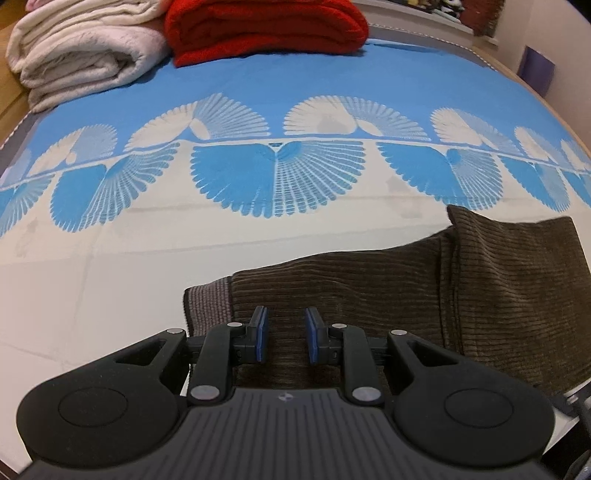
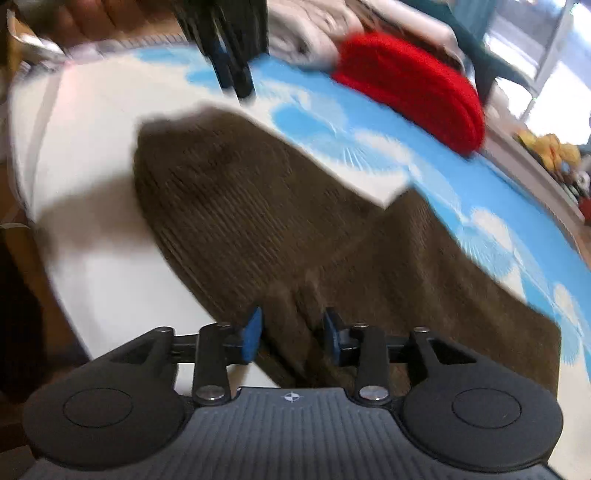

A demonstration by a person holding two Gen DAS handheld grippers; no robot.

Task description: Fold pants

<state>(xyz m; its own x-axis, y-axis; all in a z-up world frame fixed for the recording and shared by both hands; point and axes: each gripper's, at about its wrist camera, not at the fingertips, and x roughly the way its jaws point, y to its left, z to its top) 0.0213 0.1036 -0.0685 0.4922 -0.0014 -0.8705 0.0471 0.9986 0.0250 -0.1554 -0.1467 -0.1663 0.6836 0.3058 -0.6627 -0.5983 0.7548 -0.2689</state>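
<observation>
Brown corduroy pants (image 1: 406, 295) lie closest to both cameras, spread along the near edge of the bed, and they look partly folded already: one layer sits over another with a raised edge toward the right, and a ribbed cuff (image 1: 208, 306) marks the left end. My guess is they were laid near the edge so both hands could reach them without stretching across.

Beneath them the bedspread (image 1: 295, 92) takes up most of the room, blue at the far side, white nearer, with a band of fan shapes across the middle. That wide flat stretch gives plenty of space for the next fold.

At the far left a cream blanket (image 1: 81, 59) is folded, with a red blanket (image 1: 266, 29) just beside it on its right. Both sit well apart from the pants and, as far as I can judge, block nothing.

Over the cuff end hangs the left gripper (image 1: 286, 336), tilted down, its blue pads a little apart with corduroy showing in the gap; nothing is pinched. The right gripper (image 2: 293, 334) is above the other end of the pants, its view blurred, fingers spread wider and gripping nothing. From that side the left gripper shows as a dark shape at the far end of the cloth.

Only the pants' own thick, doubled layers seem likely to hinder a clean pinch.
</observation>
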